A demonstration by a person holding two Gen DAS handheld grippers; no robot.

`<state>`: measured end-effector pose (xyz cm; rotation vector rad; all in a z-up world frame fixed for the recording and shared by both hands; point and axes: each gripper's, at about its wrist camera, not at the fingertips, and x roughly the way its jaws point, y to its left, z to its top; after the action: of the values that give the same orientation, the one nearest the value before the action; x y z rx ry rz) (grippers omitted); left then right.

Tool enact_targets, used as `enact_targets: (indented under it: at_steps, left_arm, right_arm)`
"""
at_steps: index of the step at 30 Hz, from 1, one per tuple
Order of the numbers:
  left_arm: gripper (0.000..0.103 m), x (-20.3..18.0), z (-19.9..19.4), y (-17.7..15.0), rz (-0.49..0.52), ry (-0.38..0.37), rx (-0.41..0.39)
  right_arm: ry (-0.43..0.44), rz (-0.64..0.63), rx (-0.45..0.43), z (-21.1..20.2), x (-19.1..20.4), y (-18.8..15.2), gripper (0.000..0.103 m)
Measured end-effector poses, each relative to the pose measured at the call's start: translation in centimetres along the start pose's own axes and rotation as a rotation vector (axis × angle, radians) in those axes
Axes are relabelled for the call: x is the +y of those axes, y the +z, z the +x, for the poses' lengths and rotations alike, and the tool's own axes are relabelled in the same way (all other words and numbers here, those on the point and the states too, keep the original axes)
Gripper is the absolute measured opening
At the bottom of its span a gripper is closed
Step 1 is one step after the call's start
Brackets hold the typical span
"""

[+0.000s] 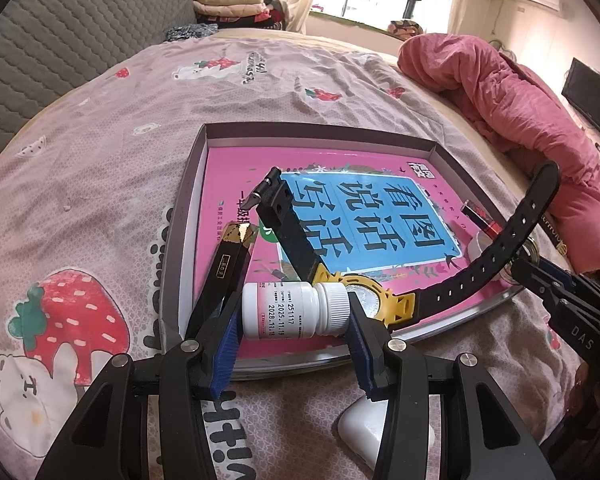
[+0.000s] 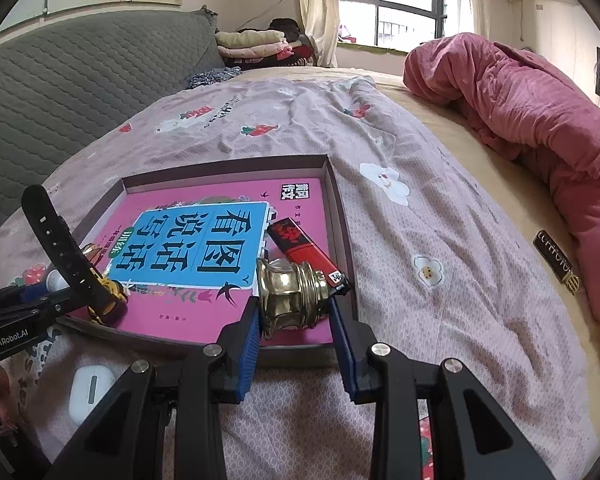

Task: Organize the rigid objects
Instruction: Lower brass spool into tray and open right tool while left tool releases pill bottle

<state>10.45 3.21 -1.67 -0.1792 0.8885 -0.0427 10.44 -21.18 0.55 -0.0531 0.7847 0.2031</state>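
The left hand-held gripper (image 1: 295,314) clamped a light, slippery pill bottle (image 1: 288,309) end to end, while the right hand-held gripper (image 2: 293,312) grasped a heavy, hard brass fitting (image 2: 290,294) across its body.

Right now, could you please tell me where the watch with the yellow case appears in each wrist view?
Left wrist view: the watch lies low and centre-right in the tray, just behind the white bottle between the left gripper fingers; its straps rise up.
Right wrist view: the watch sits at the far left, near the tray's near left corner.
Shared landmark: the pink book with the blue panel.
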Motion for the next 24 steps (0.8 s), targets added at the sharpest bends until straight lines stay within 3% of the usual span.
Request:
enact_targets:
  at_steps: [15,24]
  left_arm:
    - [0.050,-0.15,0.21,0.01,0.005,0.007,0.004]
    - [0.054,-0.26,0.12,0.00,0.003,0.000,0.003]
  right_arm:
    - [0.020,0.010,0.001,-0.18,0.16,-0.25,0.035]
    - [0.019,0.017,-0.004,-0.32,0.15,-0.27,0.042]
